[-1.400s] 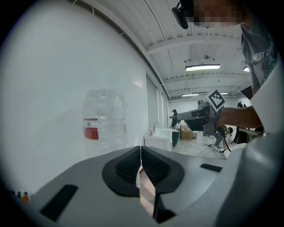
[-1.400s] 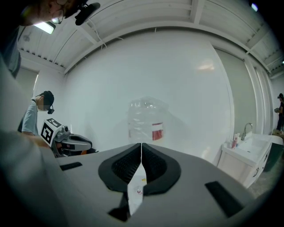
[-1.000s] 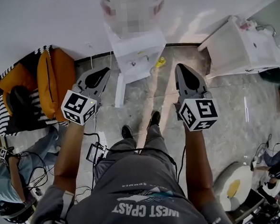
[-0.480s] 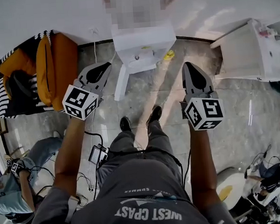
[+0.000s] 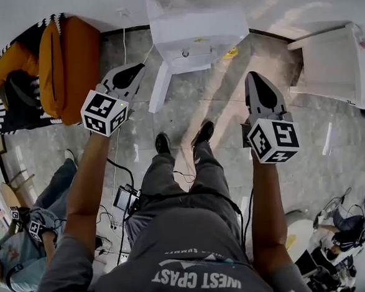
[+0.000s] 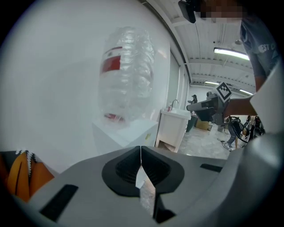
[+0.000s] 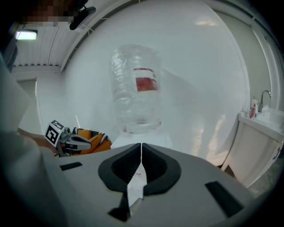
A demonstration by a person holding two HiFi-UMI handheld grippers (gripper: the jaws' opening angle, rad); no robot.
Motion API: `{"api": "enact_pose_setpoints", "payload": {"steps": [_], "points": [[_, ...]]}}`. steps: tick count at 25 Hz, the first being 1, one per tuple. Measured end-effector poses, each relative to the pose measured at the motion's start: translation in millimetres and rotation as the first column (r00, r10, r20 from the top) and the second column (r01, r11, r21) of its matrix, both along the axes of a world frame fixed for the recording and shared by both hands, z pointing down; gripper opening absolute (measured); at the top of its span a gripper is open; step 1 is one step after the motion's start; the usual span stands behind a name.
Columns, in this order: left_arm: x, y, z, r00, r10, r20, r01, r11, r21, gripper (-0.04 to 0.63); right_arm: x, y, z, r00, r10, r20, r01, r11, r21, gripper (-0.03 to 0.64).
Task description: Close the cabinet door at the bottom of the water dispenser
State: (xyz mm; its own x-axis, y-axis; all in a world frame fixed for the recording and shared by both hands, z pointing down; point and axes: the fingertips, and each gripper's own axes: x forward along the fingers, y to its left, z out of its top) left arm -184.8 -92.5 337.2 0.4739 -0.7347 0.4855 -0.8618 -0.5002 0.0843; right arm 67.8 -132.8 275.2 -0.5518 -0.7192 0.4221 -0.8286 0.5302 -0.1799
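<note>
Nearest the camera, the person's grey shirt filled the bottom of the head view, with both forearms stretched forward. The left gripper had its jaws pressed together with nothing between them. The right gripper was likewise closed and empty. Beyond them, two black shoes stood on the grey stone floor. Past the left gripper's tip, the white cabinet door stood swung open from the base of the water dispenser. The dispenser stood against the wall with a clear bottle on top. An orange chair sat to its left and a white sink cabinet to its right.
</note>
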Motion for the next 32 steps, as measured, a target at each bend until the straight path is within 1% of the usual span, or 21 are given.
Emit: {"api": "enact_pose_setpoints", "payload": {"steps": [8, 17, 23, 26, 30, 32], "points": [[-17, -6, 76, 0.999, -0.044, -0.004, 0.043, 0.995, -0.095, 0.02, -5, -9, 51, 1.0, -0.001, -0.012, 0.0, 0.999, -0.05, 0.029], [-24, -4, 163, 0.998, -0.064, -0.005, 0.062, 0.975, -0.215, 0.02, -2, -12, 100, 0.999, 0.028, -0.022, -0.03, 0.995, -0.099, 0.029], [-29, 8, 235, 0.997, -0.075, -0.006, 0.069, 0.944, -0.321, 0.02, 1, -7, 140, 0.998, 0.043, -0.043, -0.049, 0.989, -0.142, 0.029], [-35, 16, 272, 0.996, -0.089, 0.0, 0.083, 0.923, -0.375, 0.021, 0, -8, 156, 0.998, 0.046, -0.049, -0.053, 0.987, -0.155, 0.03], [-40, 24, 320, 0.996, -0.083, 0.013, 0.08, 0.896, -0.438, 0.021, 0, -8, 177, 0.996, 0.062, -0.061, -0.072, 0.983, -0.169, 0.031], [-43, 27, 345, 0.996, -0.092, 0.012, 0.087, 0.879, -0.469, 0.023, 1, -9, 189, 0.996, 0.066, -0.068, -0.077, 0.982, -0.175, 0.031]]}}
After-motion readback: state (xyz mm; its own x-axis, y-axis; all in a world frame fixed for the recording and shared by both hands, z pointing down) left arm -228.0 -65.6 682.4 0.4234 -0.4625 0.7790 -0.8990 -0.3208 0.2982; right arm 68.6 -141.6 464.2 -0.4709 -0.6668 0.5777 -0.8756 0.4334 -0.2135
